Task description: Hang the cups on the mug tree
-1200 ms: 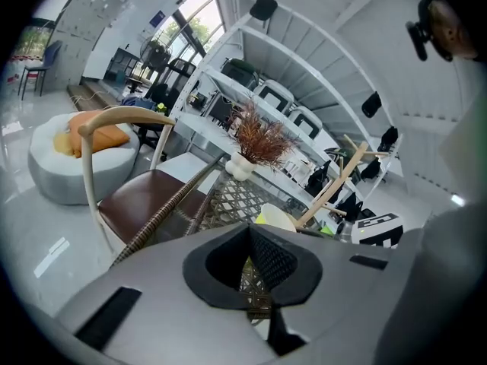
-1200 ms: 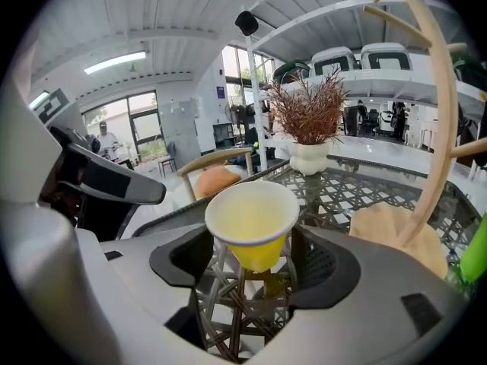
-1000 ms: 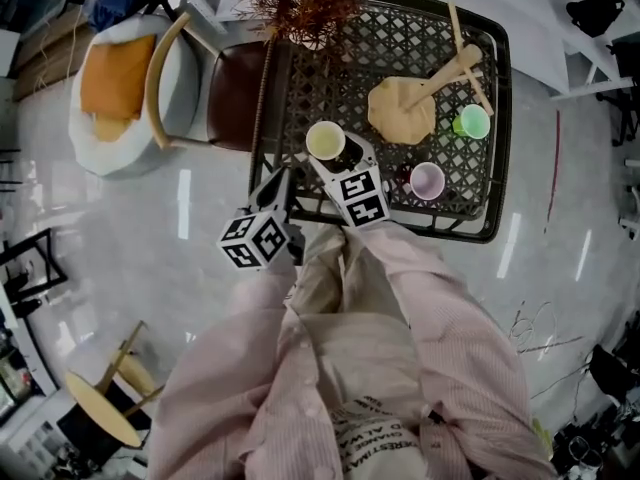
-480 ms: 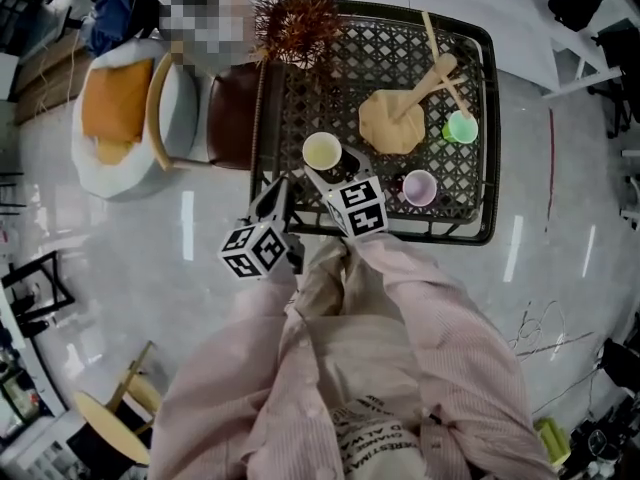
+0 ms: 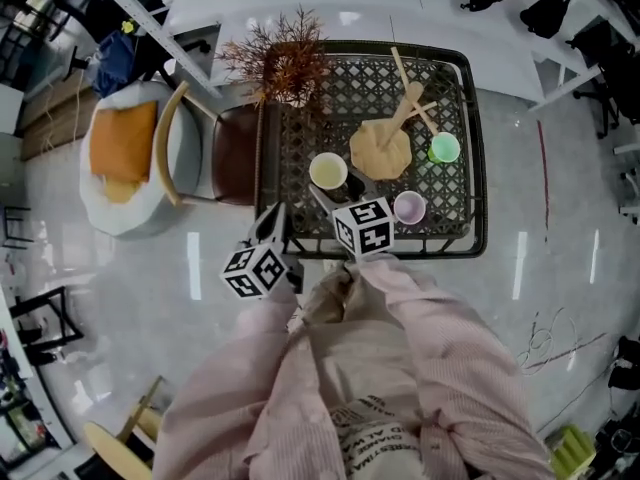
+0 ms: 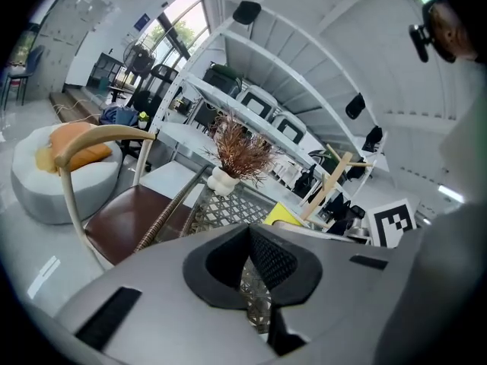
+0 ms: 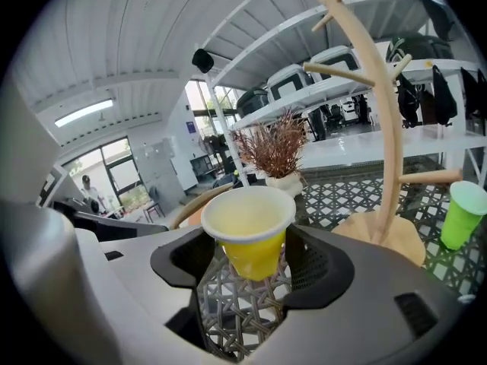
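R gripper (image 7: 251, 255) fingers clamped on yellow cup (image 7: 249, 230); cup now nearer mug tree (image 5: 385, 140) than before, so carry looks begun. L gripper (image 6: 248, 271) fingers together, empty.

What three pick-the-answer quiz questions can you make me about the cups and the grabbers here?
1. Where is the yellow cup?
A) on the floor
B) between the right gripper's jaws
C) on a chair seat

2. How many cups stand on the table?
A) one
B) three
C) five

3. How are the left gripper's jaws?
A) together, holding nothing
B) round a cup
C) wide apart

Answers: 1 B, the right gripper view shows the cup between the pads. 2 B, there is a yellow cup, a green cup and a purple cup. 3 A, the pads meet in the left gripper view.
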`<state>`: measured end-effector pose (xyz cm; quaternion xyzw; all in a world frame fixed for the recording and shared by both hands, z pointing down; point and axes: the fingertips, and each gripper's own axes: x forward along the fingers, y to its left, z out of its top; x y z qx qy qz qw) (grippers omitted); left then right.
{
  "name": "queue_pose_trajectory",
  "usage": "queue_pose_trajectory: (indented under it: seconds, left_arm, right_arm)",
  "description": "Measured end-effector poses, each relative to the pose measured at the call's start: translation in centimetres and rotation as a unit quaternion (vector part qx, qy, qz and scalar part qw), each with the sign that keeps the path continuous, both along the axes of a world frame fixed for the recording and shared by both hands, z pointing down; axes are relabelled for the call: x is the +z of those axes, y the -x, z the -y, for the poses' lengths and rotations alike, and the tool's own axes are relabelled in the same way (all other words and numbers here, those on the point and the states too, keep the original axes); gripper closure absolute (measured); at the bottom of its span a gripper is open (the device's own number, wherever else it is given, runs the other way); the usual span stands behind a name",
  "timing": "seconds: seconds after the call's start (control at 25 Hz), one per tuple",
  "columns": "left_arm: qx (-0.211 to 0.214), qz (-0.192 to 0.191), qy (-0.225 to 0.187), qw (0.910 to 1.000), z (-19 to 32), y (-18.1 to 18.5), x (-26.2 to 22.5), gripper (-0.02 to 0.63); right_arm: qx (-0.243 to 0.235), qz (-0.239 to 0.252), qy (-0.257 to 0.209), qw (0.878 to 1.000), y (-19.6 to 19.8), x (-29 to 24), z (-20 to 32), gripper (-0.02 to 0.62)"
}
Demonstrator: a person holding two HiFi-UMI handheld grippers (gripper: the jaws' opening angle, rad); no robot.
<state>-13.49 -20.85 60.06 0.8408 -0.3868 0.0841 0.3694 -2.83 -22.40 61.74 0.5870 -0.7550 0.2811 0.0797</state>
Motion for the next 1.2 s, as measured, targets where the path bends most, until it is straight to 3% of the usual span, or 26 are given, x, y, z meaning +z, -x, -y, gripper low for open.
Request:
queue_pose_trajectory:
  seconds: [0.64, 1.2]
  left_arm:
    - [0.049, -0.029, -0.048, 0.9972, 1.5, -3.0, -4.4, 0.607]
    - [0.076, -0.044, -0.083, 0.9927, 2.5, -4.6, -7.2, 0.607]
  right_arm:
    - [0.082, 0.108, -0.051, 0.989, -3.5, -6.2, 0.2, 0.313]
    - [0.128, 0.217, -0.069, 0.965, -5.6, -8.6, 1.3, 0.313]
